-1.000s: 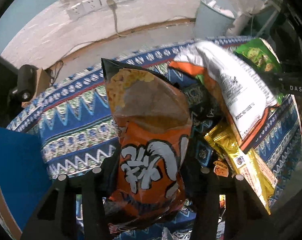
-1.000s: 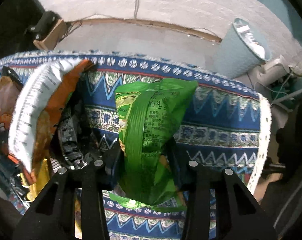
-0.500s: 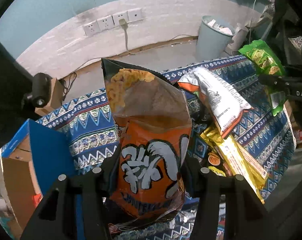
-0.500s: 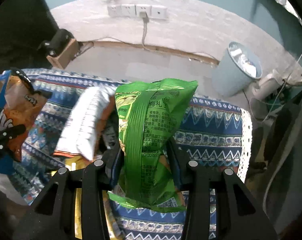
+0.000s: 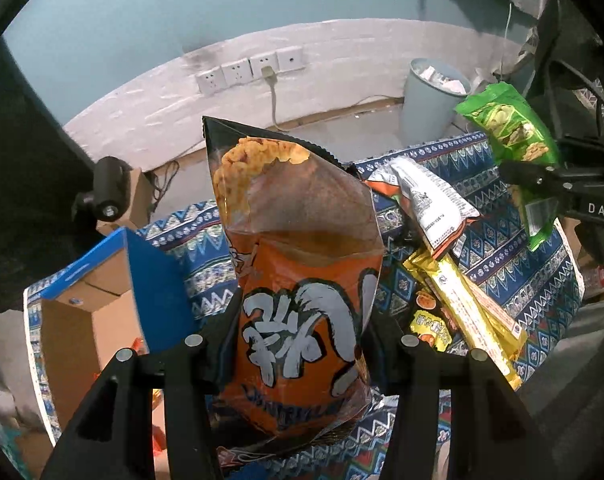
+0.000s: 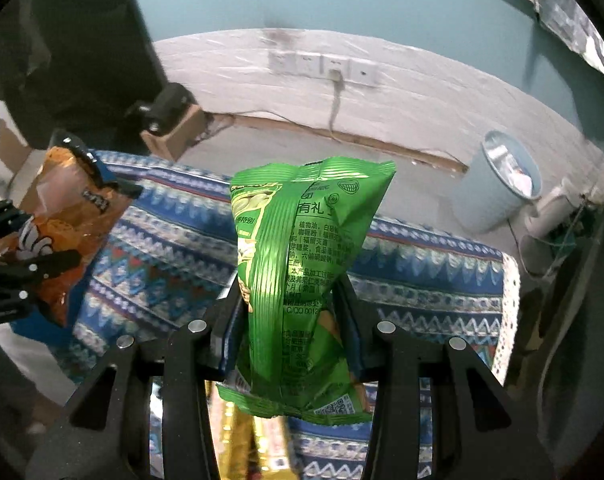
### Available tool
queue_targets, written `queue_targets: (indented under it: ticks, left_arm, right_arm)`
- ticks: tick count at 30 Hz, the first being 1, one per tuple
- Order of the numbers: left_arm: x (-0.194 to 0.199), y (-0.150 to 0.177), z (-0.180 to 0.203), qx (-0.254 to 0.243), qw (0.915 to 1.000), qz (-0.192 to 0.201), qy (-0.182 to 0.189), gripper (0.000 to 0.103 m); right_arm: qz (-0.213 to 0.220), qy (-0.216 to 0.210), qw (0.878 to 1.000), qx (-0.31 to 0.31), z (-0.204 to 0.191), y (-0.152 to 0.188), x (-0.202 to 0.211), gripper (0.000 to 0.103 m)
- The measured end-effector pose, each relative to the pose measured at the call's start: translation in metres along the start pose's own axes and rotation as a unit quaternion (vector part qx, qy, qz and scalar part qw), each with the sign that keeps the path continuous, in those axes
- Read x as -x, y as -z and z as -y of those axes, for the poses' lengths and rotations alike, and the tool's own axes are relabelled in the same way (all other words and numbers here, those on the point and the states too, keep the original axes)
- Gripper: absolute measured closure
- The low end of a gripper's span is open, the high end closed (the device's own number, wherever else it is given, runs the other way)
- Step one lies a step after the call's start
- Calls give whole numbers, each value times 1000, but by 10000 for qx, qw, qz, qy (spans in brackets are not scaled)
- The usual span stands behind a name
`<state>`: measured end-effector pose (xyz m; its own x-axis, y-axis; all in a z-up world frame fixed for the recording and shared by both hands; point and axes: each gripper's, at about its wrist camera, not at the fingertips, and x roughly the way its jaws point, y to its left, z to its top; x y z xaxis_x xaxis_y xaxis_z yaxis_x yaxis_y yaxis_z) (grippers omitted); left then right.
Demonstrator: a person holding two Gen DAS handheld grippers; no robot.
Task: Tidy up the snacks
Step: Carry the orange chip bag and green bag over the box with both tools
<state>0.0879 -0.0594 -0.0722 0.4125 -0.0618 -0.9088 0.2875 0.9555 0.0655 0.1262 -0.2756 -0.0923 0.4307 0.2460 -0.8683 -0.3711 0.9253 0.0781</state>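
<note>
Left wrist view, left gripper (image 5: 302,320): jaws clamped on the lower half of the orange snack bag (image 5: 302,280); the bag stands upright between them, top seal uppermost, clear of the table
Orange bag: glossy crinkled film, a clear window showing puffed curls (white brush lettering below)
Table: patterned blue cloth (image 5: 498,240); a white-and-orange packet (image 5: 434,200) and long yellow packets (image 5: 470,312) lie on it to the right; an open blue cardboard box (image 5: 113,280) at the left
Right wrist view, right gripper (image 6: 289,312): jaws pinching the green snack bag (image 6: 302,264) at its waist; the bag is upright, its bottom seam hanging below the fingers
Green bag: shiny ribbed foil, back seam and printed text facing the camera
</note>
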Motion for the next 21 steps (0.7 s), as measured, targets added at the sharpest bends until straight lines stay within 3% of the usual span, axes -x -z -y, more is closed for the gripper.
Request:
queue_targets:
  ticks: [21]
  left_arm:
    - [51, 41, -64, 484, 9975, 352, -367, 50]
  right_arm:
    - [262, -795, 9933, 793, -123, -31, 5, 62]
